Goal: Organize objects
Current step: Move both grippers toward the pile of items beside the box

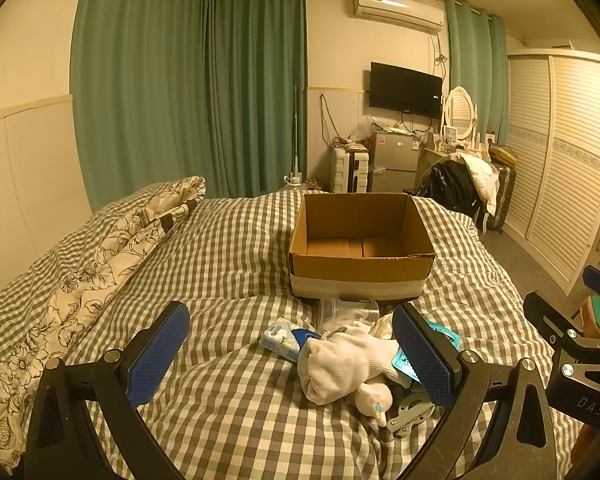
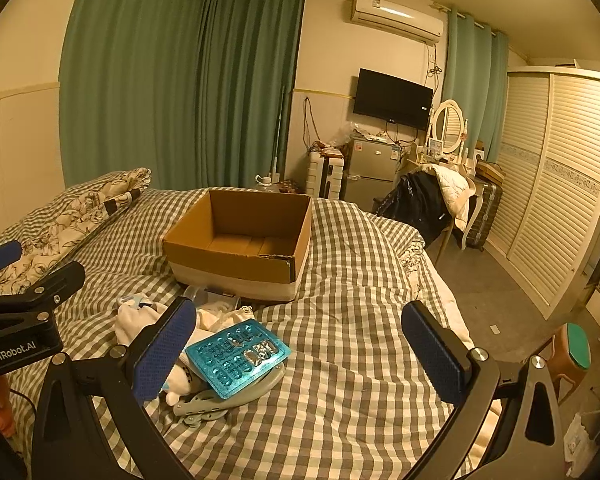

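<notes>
An empty cardboard box (image 1: 362, 248) stands open on the checked bed; it also shows in the right wrist view (image 2: 240, 246). In front of it lies a pile: a white glove (image 1: 336, 364), a tissue pack (image 1: 280, 338), a clear plastic cup (image 1: 340, 314), a small white duck toy (image 1: 374, 398), a grey metal tool (image 1: 410, 414) and a teal blister pack (image 2: 238, 356). My left gripper (image 1: 292, 354) is open just above the pile, empty. My right gripper (image 2: 304, 354) is open, empty, with the blister pack beside its left finger.
A floral pillow (image 1: 100, 276) lies at the bed's left. Beyond the bed stand a fridge (image 1: 394, 160), a suitcase (image 1: 350, 170), a chair with clothes (image 1: 460, 184) and a white wardrobe (image 1: 556, 152). A stool (image 2: 576, 352) stands on the floor at right.
</notes>
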